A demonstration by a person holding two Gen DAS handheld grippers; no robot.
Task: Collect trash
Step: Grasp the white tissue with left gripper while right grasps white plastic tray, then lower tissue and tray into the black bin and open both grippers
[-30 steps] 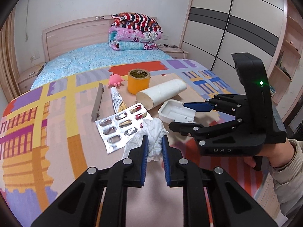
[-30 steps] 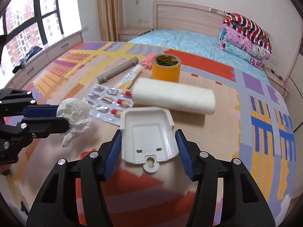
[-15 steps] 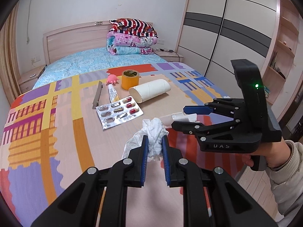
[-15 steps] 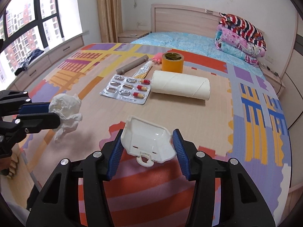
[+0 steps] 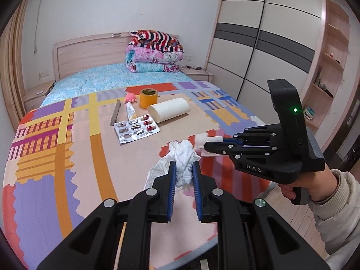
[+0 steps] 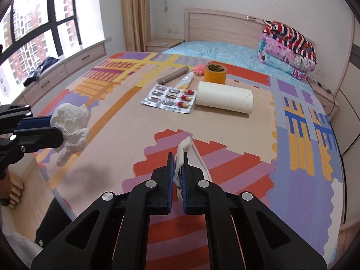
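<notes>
A crumpled white tissue (image 5: 183,153) is pinched between the blue pads of my left gripper (image 5: 183,164), which is shut on it and held above the patterned bedspread (image 5: 67,180). In the right wrist view the same tissue (image 6: 72,121) hangs from the left gripper (image 6: 54,127) at the left edge. My right gripper (image 6: 178,155) has its jaws closing tight on a white plastic tray (image 6: 187,145), turned on edge, with the pads pressing its wall. From the left wrist view the right gripper (image 5: 213,142) points left, with the tray (image 5: 202,139) at its tips.
Farther up the bed lie a pill blister (image 5: 136,130), a white paper roll (image 5: 169,110), a yellow tape roll (image 5: 148,99), a tube (image 5: 130,112), a grey bar (image 5: 115,112) and a pink toy (image 5: 131,97). Folded quilts (image 5: 153,51) sit by the headboard. A wardrobe (image 5: 258,56) stands at the right.
Both grippers drew back from the items and rose a little. The right jaws went from a wide hold around the tray to a narrow pinch, and the tray turned on edge.
</notes>
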